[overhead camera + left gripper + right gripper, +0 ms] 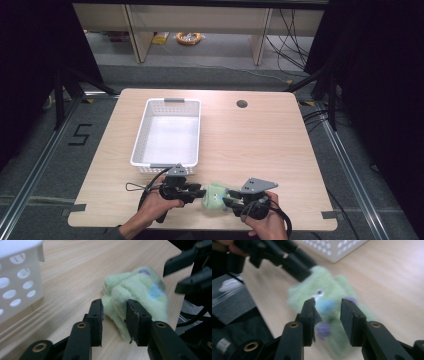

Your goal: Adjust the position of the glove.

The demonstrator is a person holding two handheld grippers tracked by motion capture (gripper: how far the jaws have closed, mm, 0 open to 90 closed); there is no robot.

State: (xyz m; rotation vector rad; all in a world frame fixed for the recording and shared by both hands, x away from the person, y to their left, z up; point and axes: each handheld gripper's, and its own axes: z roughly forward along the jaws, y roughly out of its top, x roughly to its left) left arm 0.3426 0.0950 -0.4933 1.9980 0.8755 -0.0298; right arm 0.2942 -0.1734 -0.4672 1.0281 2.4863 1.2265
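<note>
Cloth (215, 195), a folded pale-green bundle, lies on the desk (260, 145) near its front edge, between the two tools. The left tool (114, 312) stands parted around the cloth's near edge, pads not pressing; the right tool (327, 312) is likewise parted with the cloth before it, blurred. To do the step well, each tool should probably free the fabric cleanly without dragging it. The bundle's long axis seems to run left to right. Farther off stands the white basket (141, 135).
</note>
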